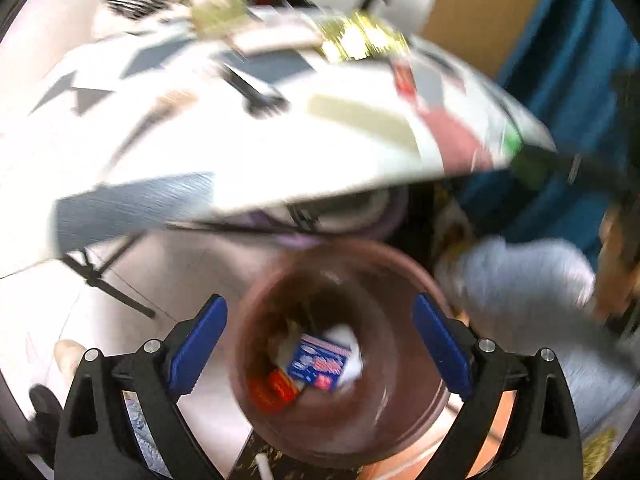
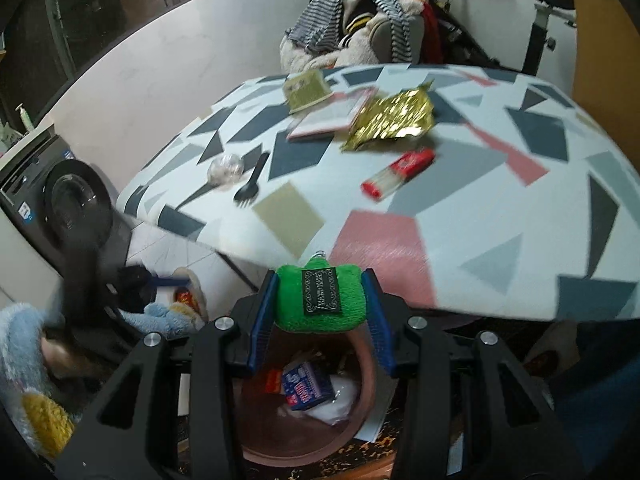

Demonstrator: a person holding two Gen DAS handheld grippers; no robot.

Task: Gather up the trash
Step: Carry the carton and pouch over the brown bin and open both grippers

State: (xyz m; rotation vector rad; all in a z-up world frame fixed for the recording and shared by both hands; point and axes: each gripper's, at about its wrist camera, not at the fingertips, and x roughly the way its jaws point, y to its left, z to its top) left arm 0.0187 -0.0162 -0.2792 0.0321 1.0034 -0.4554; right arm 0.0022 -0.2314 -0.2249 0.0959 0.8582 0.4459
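A brown round bin (image 1: pixel 340 420) stands on the floor below the table edge, also in the right wrist view (image 2: pixel 368 368). Inside lie a blue box (image 1: pixel 320 364), a red wrapper (image 1: pixel 272 390) and white paper. My left gripper (image 1: pixel 320 344) is open and empty right above the bin. My right gripper (image 2: pixel 320 300) is shut on a green fuzzy pouch (image 2: pixel 320 300) with a black label, held above the bin. On the table (image 2: pixel 500 248) lie a gold foil wrapper (image 2: pixel 392 118), a red tube (image 2: pixel 400 172), a black plastic spork (image 2: pixel 250 184) and a clear plastic ball (image 2: pixel 226 170).
A pink-edged booklet (image 2: pixel 332 116) and a beige card (image 2: pixel 306 88) lie at the table's far side. A washing machine (image 2: pixel 68 204) stands at left. Clothes are piled on a chair (image 2: pixel 360 28). An exercise bike (image 2: pixel 540 12) stands behind. The left wrist view is motion-blurred.
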